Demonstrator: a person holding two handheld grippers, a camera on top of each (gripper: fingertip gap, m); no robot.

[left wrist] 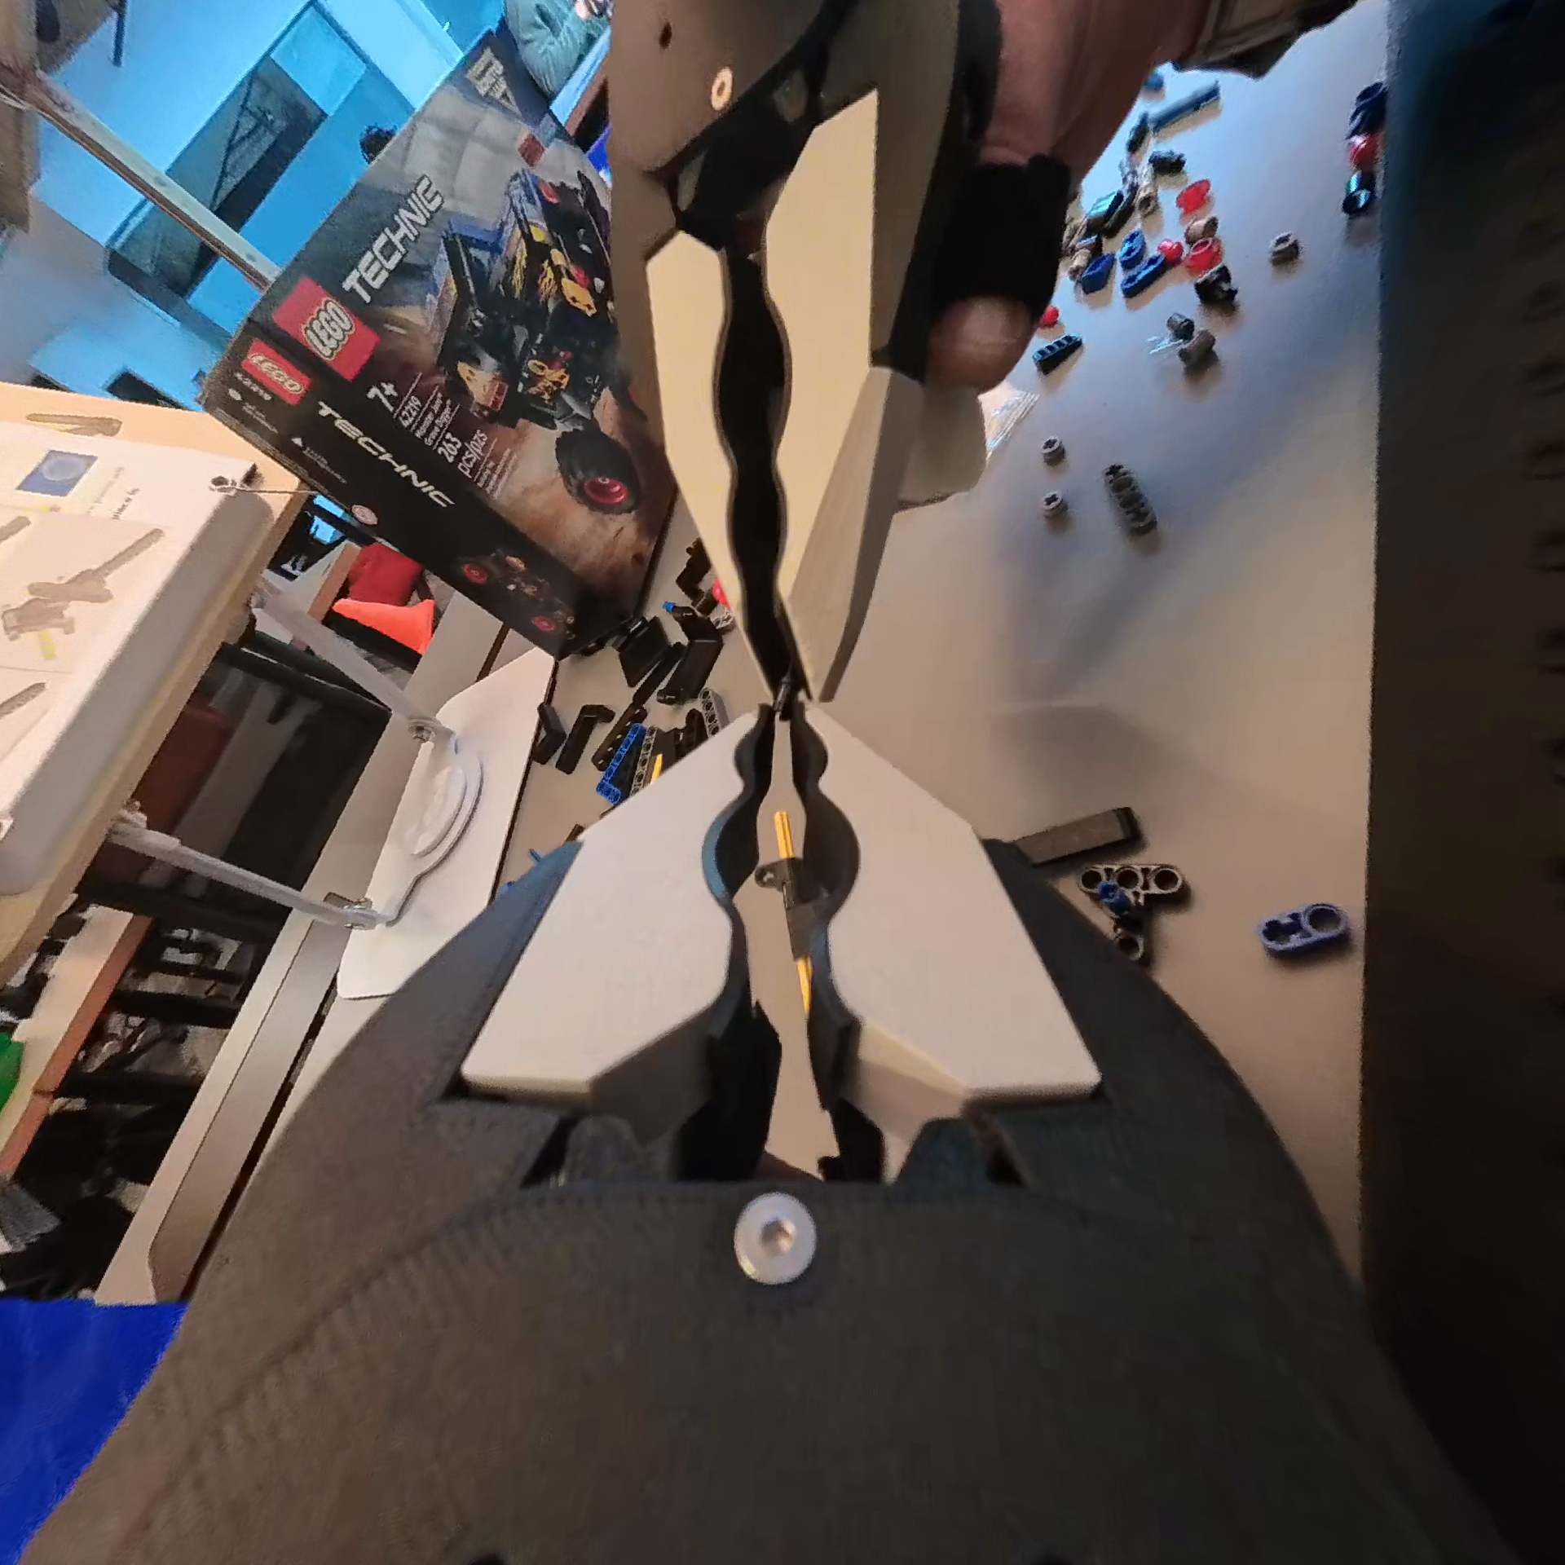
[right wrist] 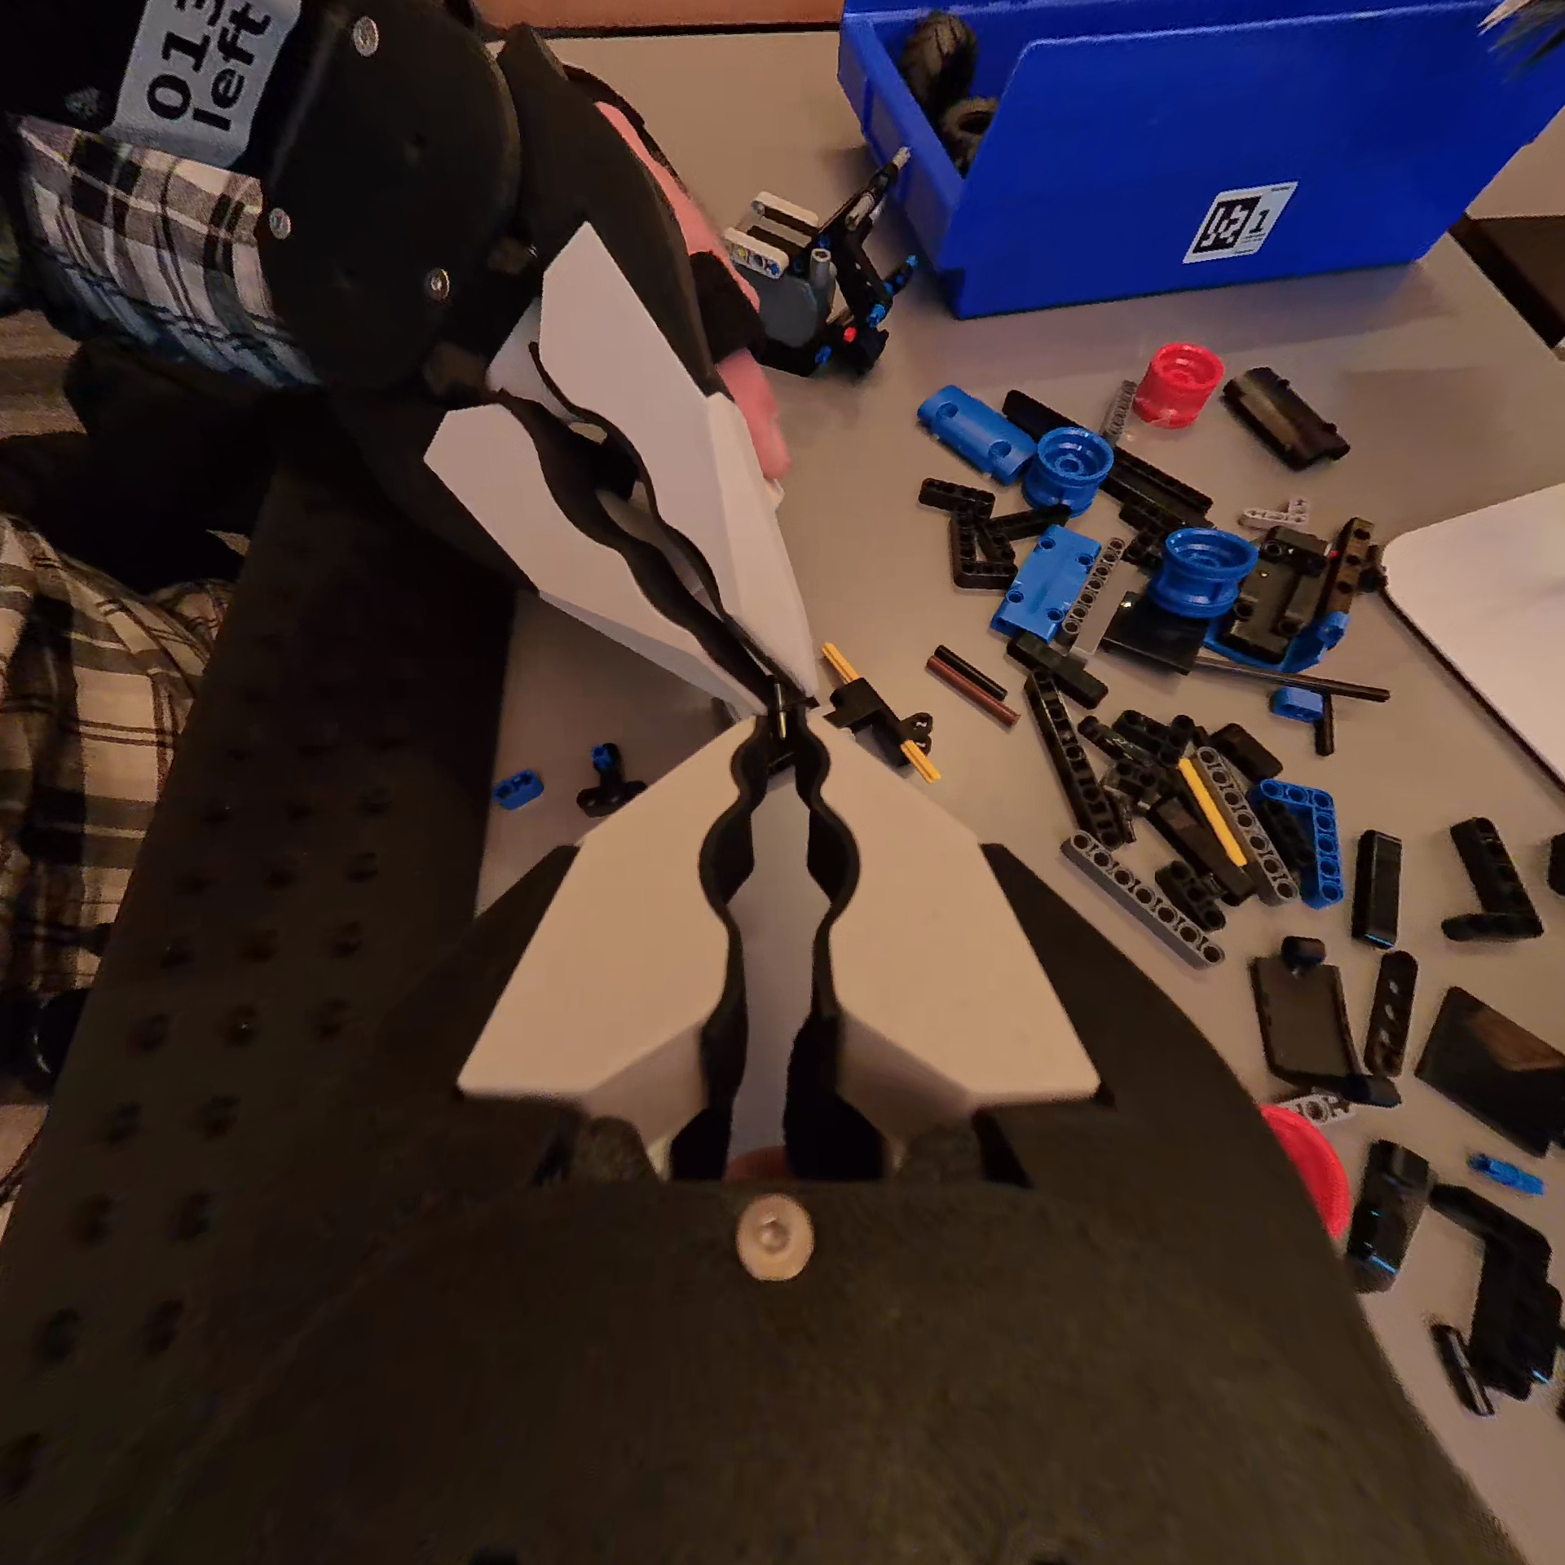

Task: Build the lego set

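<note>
Lego pieces are lying scattered across the grey table [right wrist: 847,127] as I am working both grippers tip to tip above it. My left gripper [left wrist: 783,720] is pressing together on a small black pin [left wrist: 786,696], and my right gripper [right wrist: 783,732] is pinching the same black pin from the opposite side; in each wrist view the two sets of tips are meeting at one point, with the pin barely showing between them.

Just beside the meeting tips, a yellow axle [right wrist: 881,713] carrying black connectors is resting on the table, showing through the gap in my left gripper's fingers in the left wrist view. Farther out, blue wheel hubs [right wrist: 1069,456], a red wheel hub [right wrist: 1179,381], black beams and blue panels are lying in a loose pile, near a blue bin [right wrist: 1186,152] holding tyres and a partly built grey-and-black assembly [right wrist: 804,279]. The set's box [left wrist: 449,406] is standing at the table's edge beside an instruction booklet [left wrist: 102,593] on a stand.

I am judging this as a handover or regrasp of the pin. The risk lies in how little of the pin each gripper is holding: if one side is letting go before the other is seated, or the two are pulling off-axis, the pin could twist out and drop among the loose black parts, where it would be hard to spot.
</note>
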